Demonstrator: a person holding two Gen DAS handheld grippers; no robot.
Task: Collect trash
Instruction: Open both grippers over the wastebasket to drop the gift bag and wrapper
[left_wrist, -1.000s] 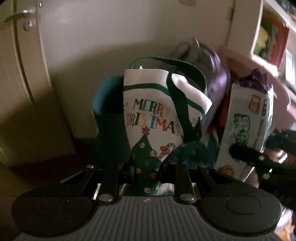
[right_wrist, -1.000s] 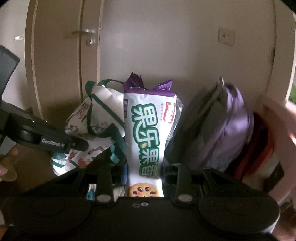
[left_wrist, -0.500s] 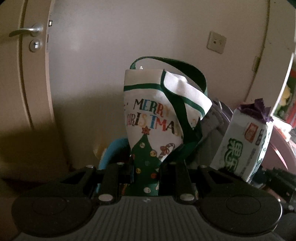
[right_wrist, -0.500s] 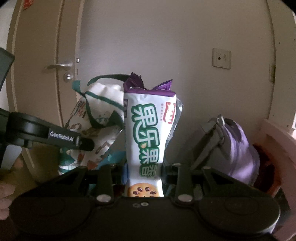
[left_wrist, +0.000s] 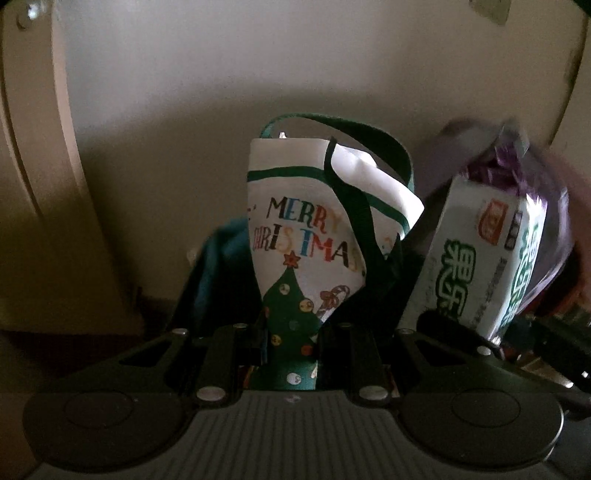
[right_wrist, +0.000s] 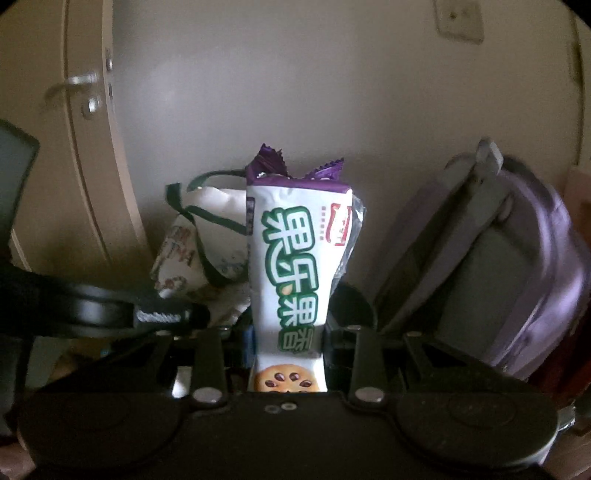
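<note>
Snack packet (right_wrist: 295, 273): white with green characters and a purple torn top, upright, clamped low down between the jaws of the right gripper (right_wrist: 288, 354).
Christmas bag (left_wrist: 310, 236): white tote with green handles and "MERRY CHRISTMAS" print, pinched at its lower part by the closed jaws of the left gripper (left_wrist: 291, 350); just left of the packet.
Purple backpack (right_wrist: 509, 266): right of the packet, further back, near the wall.
Door (right_wrist: 74, 147): far left, with a metal handle.
Wall socket (right_wrist: 458, 18): high on the far wall, right.
</note>
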